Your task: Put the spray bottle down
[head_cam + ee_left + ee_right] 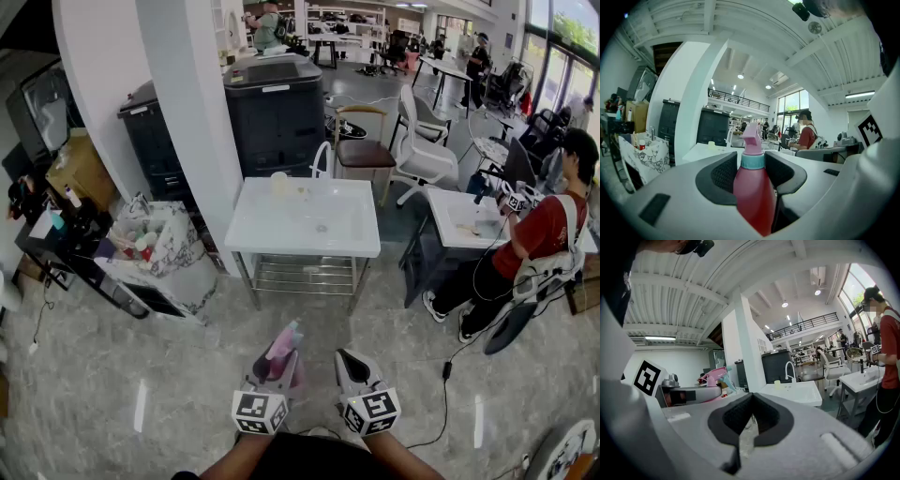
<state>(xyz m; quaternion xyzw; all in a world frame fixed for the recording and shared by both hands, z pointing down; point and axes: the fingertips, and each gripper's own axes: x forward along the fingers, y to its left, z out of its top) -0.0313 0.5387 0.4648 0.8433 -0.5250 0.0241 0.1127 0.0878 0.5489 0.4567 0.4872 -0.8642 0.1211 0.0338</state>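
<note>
While side by side, nearly level: left tongs [753, 161] clamped on the spray bottle [752, 192], right tongs [751, 411] closed, empty.

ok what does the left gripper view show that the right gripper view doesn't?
Left gripper view only: the spray bottle showing its red body and teal collar, clamped between the jaws of the left gripper. It also shows the marker cube of the right gripper.
Right gripper view only: the right gripper's own jaws, shut with nothing between them, and the left gripper's cube from the side.
Both: the bottle's pink spray head, the white table and the person in red.
</note>
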